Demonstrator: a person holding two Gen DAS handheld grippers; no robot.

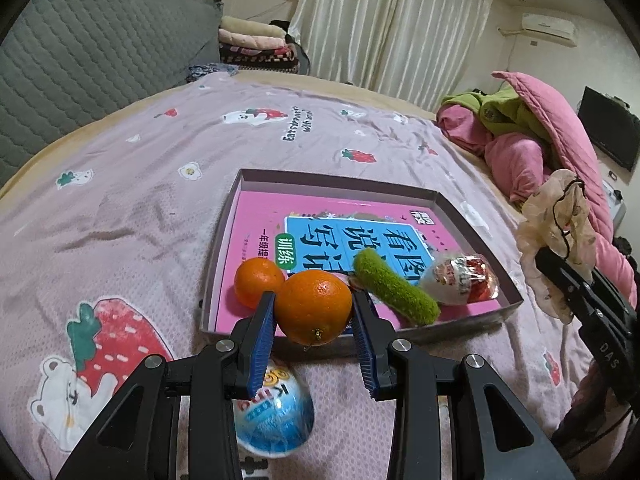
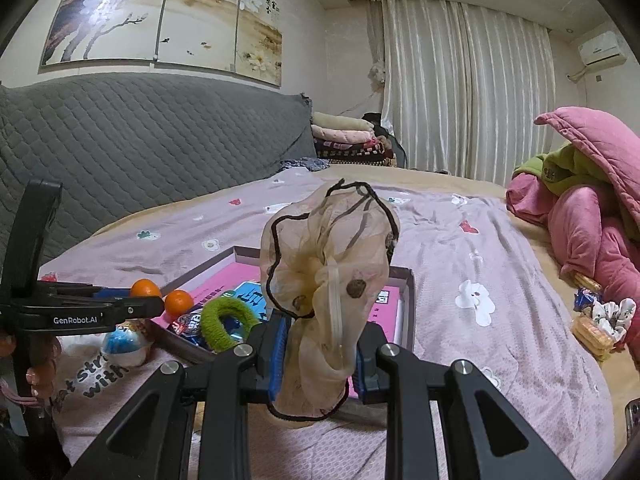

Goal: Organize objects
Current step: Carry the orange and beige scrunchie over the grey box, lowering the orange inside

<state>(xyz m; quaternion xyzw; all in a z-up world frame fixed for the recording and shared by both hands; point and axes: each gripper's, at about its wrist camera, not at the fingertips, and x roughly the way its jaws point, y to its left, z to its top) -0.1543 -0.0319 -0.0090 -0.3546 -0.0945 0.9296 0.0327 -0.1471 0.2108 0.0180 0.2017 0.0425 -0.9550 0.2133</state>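
Note:
My left gripper (image 1: 314, 322) is shut on an orange (image 1: 314, 306), held just above the near edge of a shallow purple box (image 1: 476, 216) on the bed. In the box lie a pink book (image 1: 256, 220), a second orange (image 1: 258, 280), a green hair tie (image 1: 394, 286) and a wrapped toy egg (image 1: 460, 278). My right gripper (image 2: 322, 354) is shut on a sheer beige scrunchie (image 2: 328, 264) with dark trim, held upright over the box (image 2: 410, 292). The scrunchie also shows at the right in the left wrist view (image 1: 554, 220).
A blue and white toy egg (image 1: 276, 412) lies on the pink bedspread (image 1: 140, 200) under my left gripper. Pink and green bedding (image 2: 588, 208) is heaped at the right, with snacks (image 2: 592, 332) beside it. A grey headboard (image 2: 140, 152) stands behind.

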